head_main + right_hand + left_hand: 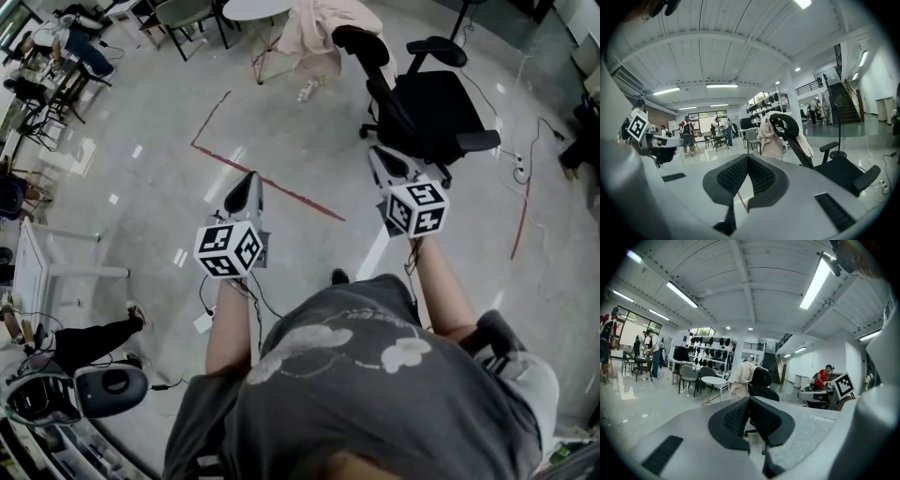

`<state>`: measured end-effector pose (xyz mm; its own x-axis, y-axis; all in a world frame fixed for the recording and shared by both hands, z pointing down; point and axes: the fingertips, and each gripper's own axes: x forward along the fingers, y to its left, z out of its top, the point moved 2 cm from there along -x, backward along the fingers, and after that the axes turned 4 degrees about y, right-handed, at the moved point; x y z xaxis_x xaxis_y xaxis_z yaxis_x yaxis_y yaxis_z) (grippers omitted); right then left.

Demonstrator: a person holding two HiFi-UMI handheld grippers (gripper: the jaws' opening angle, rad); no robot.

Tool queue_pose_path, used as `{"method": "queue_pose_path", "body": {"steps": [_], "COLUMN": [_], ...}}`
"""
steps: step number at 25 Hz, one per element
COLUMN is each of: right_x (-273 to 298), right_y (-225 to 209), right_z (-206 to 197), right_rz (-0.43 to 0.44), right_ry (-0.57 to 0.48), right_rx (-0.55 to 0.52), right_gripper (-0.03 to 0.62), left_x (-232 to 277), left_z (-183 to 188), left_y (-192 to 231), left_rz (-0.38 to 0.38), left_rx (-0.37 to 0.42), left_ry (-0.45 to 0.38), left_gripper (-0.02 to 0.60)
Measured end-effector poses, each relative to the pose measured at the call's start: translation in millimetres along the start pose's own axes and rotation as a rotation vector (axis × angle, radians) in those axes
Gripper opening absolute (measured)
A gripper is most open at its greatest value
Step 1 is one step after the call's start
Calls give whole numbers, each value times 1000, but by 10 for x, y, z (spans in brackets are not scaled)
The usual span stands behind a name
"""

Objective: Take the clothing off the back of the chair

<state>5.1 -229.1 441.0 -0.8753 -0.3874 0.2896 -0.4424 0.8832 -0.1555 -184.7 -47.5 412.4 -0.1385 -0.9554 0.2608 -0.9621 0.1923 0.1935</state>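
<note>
A black office chair (427, 103) stands on the grey floor ahead of me, to the right. A pale beige garment (314, 30) hangs over its backrest on the far side. Both grippers are held out level in front of the person, well short of the chair. The left gripper (251, 178) is shut and empty, left of the chair. The right gripper (377, 155) is shut and empty too, close to the chair's base. In the left gripper view the garment (740, 377) and chair (762, 383) lie beyond the closed jaws. In the right gripper view the garment (771, 133) drapes the chair (806, 150).
A red tape line (267, 180) crosses the floor between the grippers and the chair. A round white table (258, 9) and several chairs stand behind it. A power strip and cables (518, 171) lie to the right. A white desk (37, 272) is on the left.
</note>
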Motion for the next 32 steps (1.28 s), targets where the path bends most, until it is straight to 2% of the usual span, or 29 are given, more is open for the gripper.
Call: {"method": "queue_pose_path", "body": {"steps": [5, 9, 12, 15, 28, 32], "right_x": [292, 453, 567, 676, 1136, 1240], "right_y": [-271, -391, -433, -494, -856, -977], "right_z": [157, 219, 216, 198, 662, 735], "right_rz": [7, 4, -8, -42, -279, -335], "right_ry": [-17, -19, -14, -3, -16, -19], "right_rx": [10, 17, 23, 20, 64, 88], "right_gripper": [-8, -8, -8, -8, -8, -8], "left_x": [438, 696, 913, 1185, 2416, 2770], "left_z": [94, 215, 311, 383, 1011, 1159], "left_y": [58, 23, 11, 59, 608, 622], "left_rz": [-23, -97, -166, -225, -457, -514], "left_rx": [-24, -51, -62, -58, -2, 47], "left_ry": [20, 19, 16, 9, 78, 130], "left_gripper": [0, 10, 111, 177, 330, 427]}}
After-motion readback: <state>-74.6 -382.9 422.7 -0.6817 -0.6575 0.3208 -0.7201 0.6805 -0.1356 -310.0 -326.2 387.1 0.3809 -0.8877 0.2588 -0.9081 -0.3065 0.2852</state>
